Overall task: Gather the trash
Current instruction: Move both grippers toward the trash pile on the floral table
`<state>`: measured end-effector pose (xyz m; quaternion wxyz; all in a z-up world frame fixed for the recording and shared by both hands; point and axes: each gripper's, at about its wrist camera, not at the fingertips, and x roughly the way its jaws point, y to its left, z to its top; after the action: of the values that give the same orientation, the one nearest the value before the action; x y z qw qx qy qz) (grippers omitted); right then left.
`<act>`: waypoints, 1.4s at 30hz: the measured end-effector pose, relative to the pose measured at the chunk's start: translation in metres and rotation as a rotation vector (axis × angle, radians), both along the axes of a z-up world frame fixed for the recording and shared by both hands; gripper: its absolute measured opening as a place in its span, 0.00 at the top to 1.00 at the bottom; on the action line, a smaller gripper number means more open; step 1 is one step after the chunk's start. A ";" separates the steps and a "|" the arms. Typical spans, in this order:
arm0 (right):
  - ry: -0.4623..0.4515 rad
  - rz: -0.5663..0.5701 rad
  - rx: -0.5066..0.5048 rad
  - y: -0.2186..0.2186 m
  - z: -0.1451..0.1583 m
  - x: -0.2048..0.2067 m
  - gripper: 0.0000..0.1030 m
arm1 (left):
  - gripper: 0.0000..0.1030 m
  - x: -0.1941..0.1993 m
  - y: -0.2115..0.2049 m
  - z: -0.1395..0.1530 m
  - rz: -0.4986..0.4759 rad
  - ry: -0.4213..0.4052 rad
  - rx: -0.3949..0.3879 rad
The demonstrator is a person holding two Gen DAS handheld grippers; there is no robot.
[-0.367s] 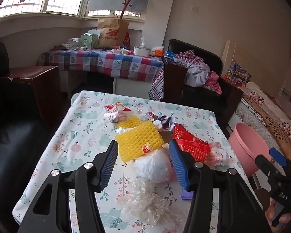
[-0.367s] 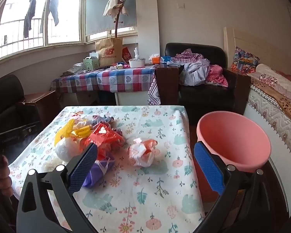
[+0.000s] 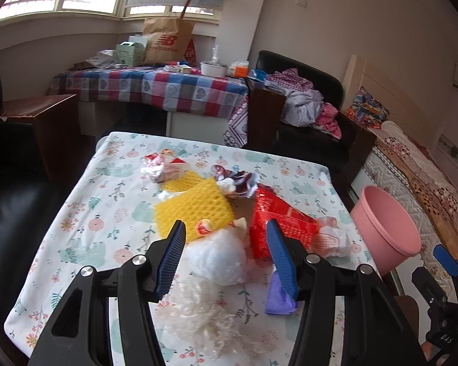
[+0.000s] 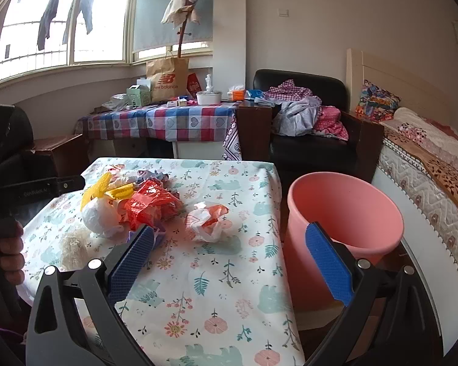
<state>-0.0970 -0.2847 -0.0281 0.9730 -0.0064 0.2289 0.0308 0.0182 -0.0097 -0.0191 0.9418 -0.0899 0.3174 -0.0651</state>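
A heap of trash lies on the floral table (image 3: 85,213): a white plastic ball (image 3: 216,259), yellow foam net (image 3: 192,210), red bag (image 3: 278,216), purple scrap (image 3: 278,299) and pale shredded filler (image 3: 204,320). My left gripper (image 3: 226,253) is open, its jaws on either side of the white ball and just above it. A crumpled white-and-orange bag (image 4: 206,219) lies apart from the heap. A pink bucket (image 4: 345,216) stands beside the table's right edge. My right gripper (image 4: 229,262) is open and empty above the near table edge.
A black armchair (image 4: 308,140) piled with clothes stands behind the table. A checked-cloth table (image 4: 161,122) with a paper bag and boxes is at the back. A bed (image 4: 427,164) runs along the right. A dark wooden cabinet (image 3: 36,122) stands at left.
My left gripper has moved forward and down, so the white plastic ball now sits between its jaws. My right gripper has shifted a little to the left; the bucket now shows further right.
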 end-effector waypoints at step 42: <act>0.016 0.016 0.045 0.001 -0.014 0.024 0.03 | 0.45 -0.005 -0.006 0.000 -0.009 0.007 -0.002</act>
<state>-0.0733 -0.2837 -0.0417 0.9707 0.0138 0.2359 0.0438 0.0135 -0.0155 -0.0186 0.9402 -0.0896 0.3212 -0.0691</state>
